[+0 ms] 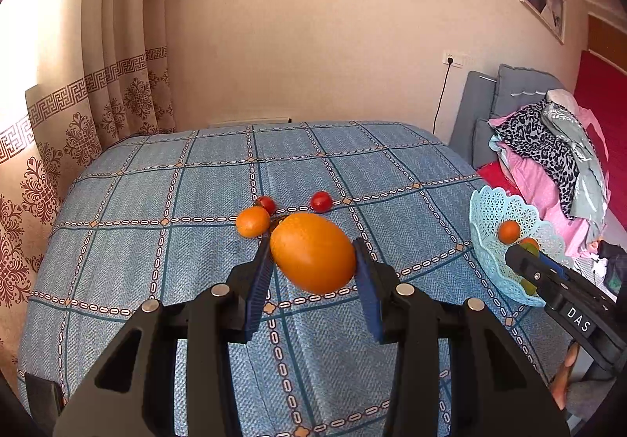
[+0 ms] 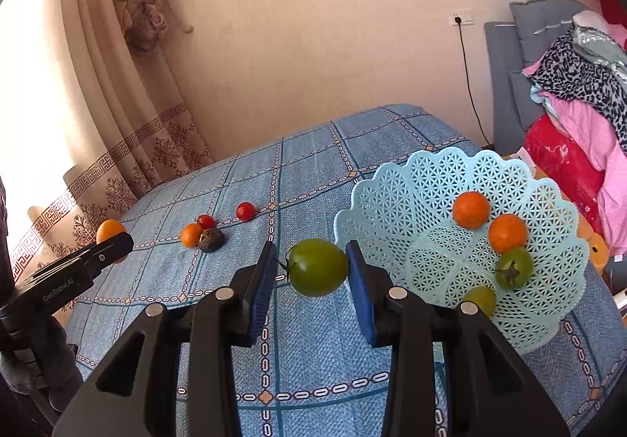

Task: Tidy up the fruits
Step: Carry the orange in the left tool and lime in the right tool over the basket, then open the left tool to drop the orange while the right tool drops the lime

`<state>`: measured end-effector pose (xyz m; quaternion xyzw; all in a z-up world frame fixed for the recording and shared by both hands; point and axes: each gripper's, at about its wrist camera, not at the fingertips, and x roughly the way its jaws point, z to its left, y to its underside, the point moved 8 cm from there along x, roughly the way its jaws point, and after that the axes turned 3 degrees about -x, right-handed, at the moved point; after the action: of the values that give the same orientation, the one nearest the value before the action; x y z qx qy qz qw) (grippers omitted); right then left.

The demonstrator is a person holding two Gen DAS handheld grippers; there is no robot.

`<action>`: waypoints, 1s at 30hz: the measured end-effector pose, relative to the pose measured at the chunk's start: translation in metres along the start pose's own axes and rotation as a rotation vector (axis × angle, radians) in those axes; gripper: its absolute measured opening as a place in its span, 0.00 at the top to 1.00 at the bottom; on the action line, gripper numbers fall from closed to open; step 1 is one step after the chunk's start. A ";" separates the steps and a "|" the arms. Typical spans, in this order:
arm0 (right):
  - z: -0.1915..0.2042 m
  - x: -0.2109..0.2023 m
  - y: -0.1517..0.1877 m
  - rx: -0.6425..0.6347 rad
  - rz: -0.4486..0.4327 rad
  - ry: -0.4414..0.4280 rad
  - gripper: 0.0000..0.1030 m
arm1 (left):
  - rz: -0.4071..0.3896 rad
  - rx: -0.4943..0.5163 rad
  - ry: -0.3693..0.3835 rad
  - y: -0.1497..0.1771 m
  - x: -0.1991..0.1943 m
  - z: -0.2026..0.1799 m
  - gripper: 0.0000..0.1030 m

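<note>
The left gripper is closed across the middle of a large, smooth, oval orange fruit, lifted over the blue checked bench. The right gripper pinches a glossy green tomato beside the pale blue lattice plastic basket. Both fruits look firm yet bruisable and slippery; gripping the widest part gently suits them.

The right gripper holds a green tomato between its jaws, above the blue checked tabletop and just beside a pale blue basket containing two oranges and another green tomato.
</note>
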<state>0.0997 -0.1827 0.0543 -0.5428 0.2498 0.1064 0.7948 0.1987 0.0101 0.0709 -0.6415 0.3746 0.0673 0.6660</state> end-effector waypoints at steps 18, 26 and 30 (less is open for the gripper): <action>-0.090 -0.029 -0.009 0.094 -0.052 0.148 0.65 | 0.011 0.110 0.170 -0.008 0.011 -0.115 0.59; -0.113 -0.032 -0.009 0.108 -0.055 0.191 0.65 | 0.027 0.166 0.248 -0.006 0.019 -0.164 0.59; -0.121 -0.034 -0.007 0.111 -0.056 0.213 0.64 | 0.056 0.191 0.289 0.001 0.028 -0.184 0.59</action>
<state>0.0397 -0.2928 0.0430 -0.5127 0.3233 0.0120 0.7953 0.1416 -0.1675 0.0732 -0.5677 0.4888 -0.0431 0.6611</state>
